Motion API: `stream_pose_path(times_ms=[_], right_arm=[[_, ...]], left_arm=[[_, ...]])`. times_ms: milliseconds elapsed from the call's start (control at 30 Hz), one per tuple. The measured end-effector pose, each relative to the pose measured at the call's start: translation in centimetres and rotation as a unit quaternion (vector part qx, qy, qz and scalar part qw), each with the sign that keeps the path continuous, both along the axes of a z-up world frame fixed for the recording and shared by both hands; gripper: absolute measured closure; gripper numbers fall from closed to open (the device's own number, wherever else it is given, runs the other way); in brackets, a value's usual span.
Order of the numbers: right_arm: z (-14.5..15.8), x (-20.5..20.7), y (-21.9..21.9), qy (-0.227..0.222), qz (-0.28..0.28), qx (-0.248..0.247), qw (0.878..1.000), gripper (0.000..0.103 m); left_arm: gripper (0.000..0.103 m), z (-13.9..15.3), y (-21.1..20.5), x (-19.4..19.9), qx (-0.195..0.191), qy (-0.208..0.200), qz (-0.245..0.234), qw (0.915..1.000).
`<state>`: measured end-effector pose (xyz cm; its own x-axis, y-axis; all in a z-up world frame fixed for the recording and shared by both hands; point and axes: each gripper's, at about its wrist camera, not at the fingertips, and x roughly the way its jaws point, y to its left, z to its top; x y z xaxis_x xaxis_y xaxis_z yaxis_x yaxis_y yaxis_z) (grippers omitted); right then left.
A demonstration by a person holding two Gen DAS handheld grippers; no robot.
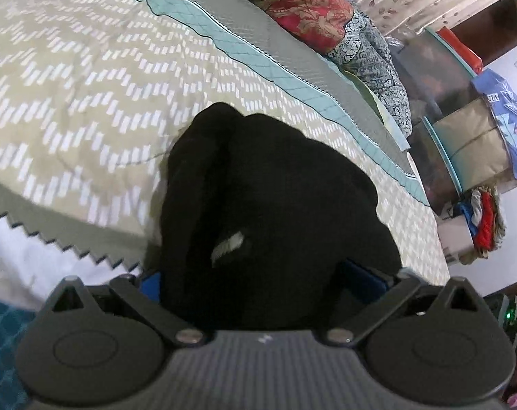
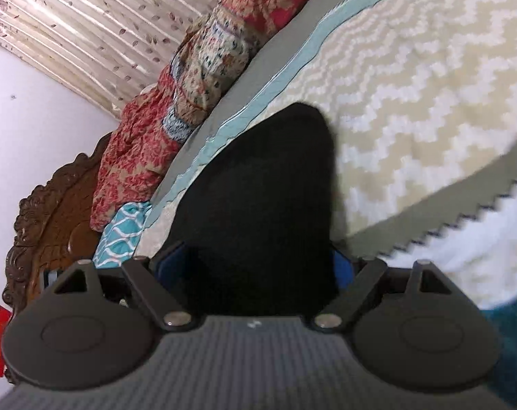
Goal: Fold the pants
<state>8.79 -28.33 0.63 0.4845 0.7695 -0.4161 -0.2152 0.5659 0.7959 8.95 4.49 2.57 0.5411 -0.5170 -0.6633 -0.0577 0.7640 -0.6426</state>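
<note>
Left wrist view: the left tool (image 1: 261, 280) stands spread wide, with the black pants (image 1: 268, 188) bunched between its blue pads (image 1: 362, 275) and reaching forward onto the bed (image 1: 87, 85).

Right wrist view: the right tool (image 2: 258, 266) is spread too, pants (image 2: 261, 188) lying loose between its pads, over the bed (image 2: 412, 85).

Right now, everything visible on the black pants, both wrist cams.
The black pants are a dark, soft, matte fabric bunched into a rounded heap on the zigzag bedspread. In the left view a lengthwise fold ridge and a small white tag show. The heap fills the space between the spread blue pads of the left gripper and, in the right view, of the right gripper; whether the pads press on it is hidden. Waistband and legs cannot be told apart.
</note>
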Motion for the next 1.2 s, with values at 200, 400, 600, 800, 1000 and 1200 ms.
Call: stream_pose_path(times_ms=[200,400,600,800,1000,1200], right_arm=[[0.2,-0.5,1.9,0.002,0.021,-0.016,1.0,0.04],[3.2,-2.5,3.0,-0.076,0.019,-0.056,0.995,0.051],[9.4,2.7,4.7,-0.216,0.018,-0.069,0.974,0.052],[11.3,14.3,7.0,-0.287,-0.003,-0.082,0.954,0.051],[7.8,23.5,9.0,-0.264,-0.022,-0.123,0.956,0.052],[2.9,27.3,10.1,-0.199,-0.029,-0.157,0.967,0.052]], left_arm=[[0.039,0.6,-0.8,-0.6,0.05,-0.026,-0.019,0.9982],[0.069,4.0,-0.3,-3.2,0.026,-0.067,-0.008,0.9974],[0.069,11.0,-0.2,1.6,0.083,-0.189,-0.019,0.9782],[0.069,13.8,-0.5,12.9,0.159,-0.255,0.003,0.9538],[0.069,9.9,-0.6,22.9,0.182,-0.206,0.029,0.961],[0.068,3.7,-0.4,28.3,0.211,-0.151,0.033,0.9653]])
